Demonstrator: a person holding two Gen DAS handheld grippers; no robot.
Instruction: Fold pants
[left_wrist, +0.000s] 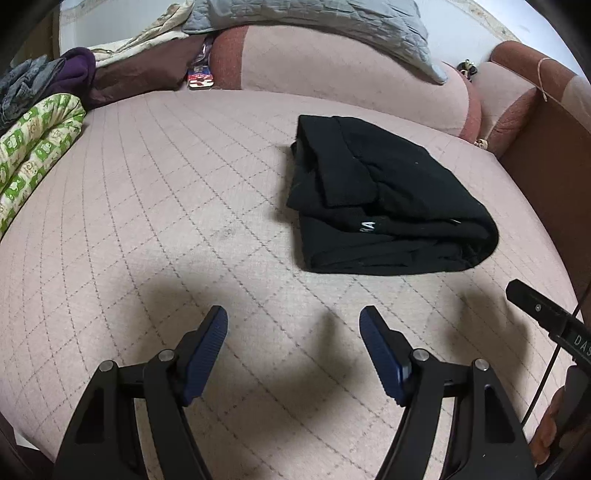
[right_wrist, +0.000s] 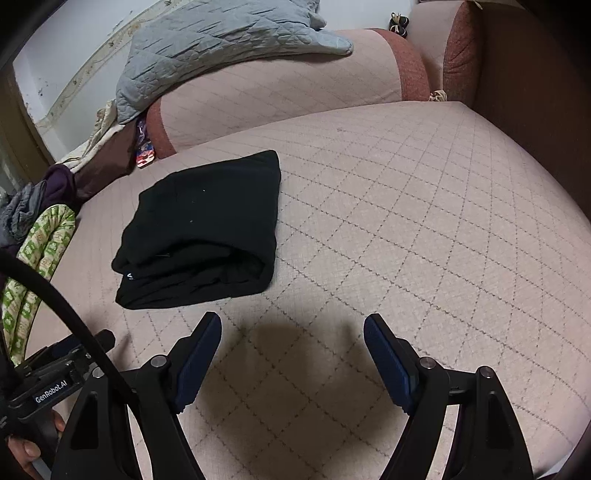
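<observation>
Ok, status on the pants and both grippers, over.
Left gripper and right gripper open, empty. Black pants folded on the bed, untouched. Nothing in the way.

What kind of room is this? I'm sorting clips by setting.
Probably a living room or bedroom at home: a pink quilted seat cushion with matching bolsters, a grey quilted blanket draped behind, and folded black pants lying on it.

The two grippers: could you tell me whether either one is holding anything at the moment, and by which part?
Nothing is held. The left gripper and right gripper are both open and empty over the sofa seat; the folded black pants lie apart ahead of them.
</observation>
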